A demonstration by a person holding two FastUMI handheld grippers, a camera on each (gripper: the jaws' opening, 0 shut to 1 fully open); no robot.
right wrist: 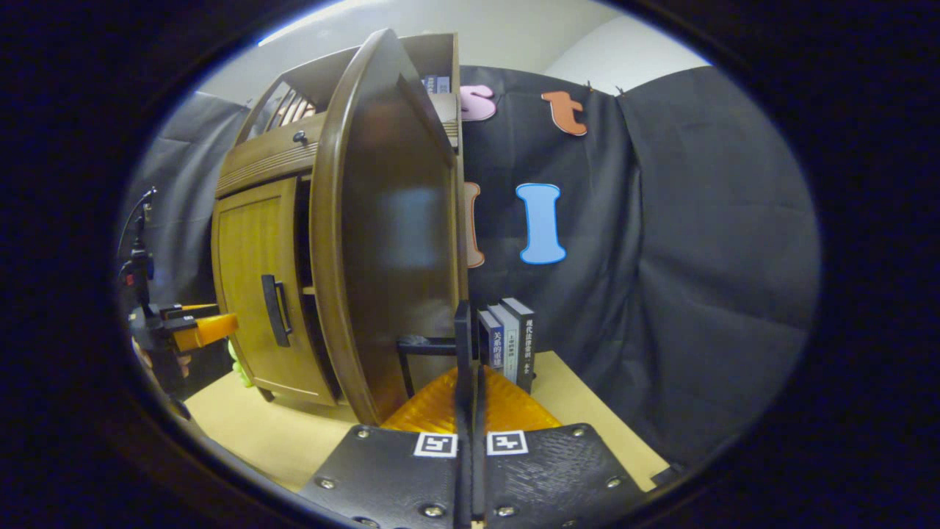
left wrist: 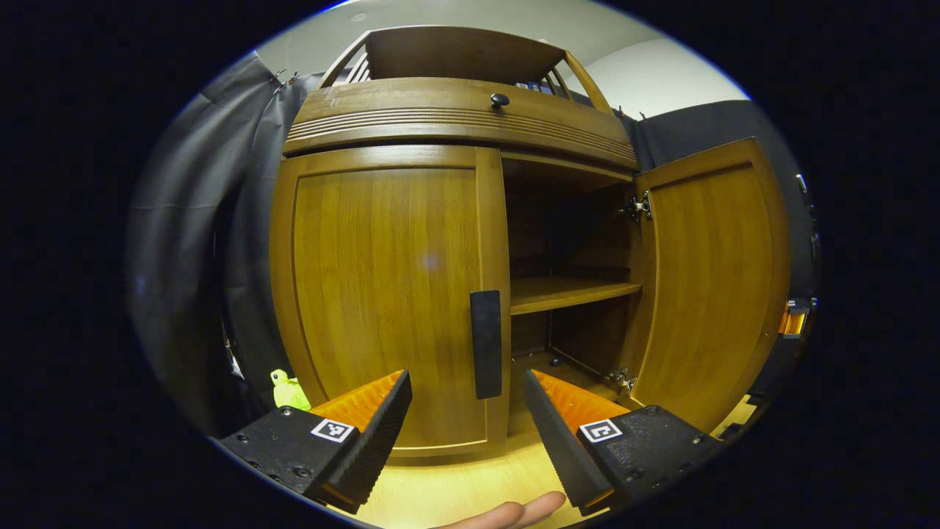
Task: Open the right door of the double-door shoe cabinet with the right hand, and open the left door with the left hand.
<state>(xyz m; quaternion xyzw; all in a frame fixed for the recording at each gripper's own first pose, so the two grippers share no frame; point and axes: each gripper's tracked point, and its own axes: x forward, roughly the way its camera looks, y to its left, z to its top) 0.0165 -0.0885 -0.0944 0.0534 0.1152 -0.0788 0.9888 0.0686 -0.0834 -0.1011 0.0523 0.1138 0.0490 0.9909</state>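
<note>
The shoe cabinet (left wrist: 455,125) stood on the pale wooden counter (left wrist: 455,485) against the black cloth wall. Its right door (left wrist: 716,279) was swung wide open, showing a shelf (left wrist: 569,292) and dark space inside, while the left door (left wrist: 382,294) was shut, its black handle (left wrist: 485,344) running upright along the inner edge.

The left gripper (left wrist: 467,422) hovered just in front of that handle, fingers spread well apart, one to each side of it and touching nothing. A fingertip (left wrist: 514,510) of the person's hand showed at the near edge. A small yellow-green thing (left wrist: 288,391) lay low at the cabinet's left side; I could not tell what it was.

In the right gripper view the right gripper (right wrist: 470,382) had its fingers pressed together, close by the black handle (right wrist: 429,344) on the open right door (right wrist: 389,235); whether it gripped the handle I could not tell. A few books (right wrist: 508,342) stood upright on the counter just right of the door. The left gripper (right wrist: 187,327) showed far to the left.
</note>
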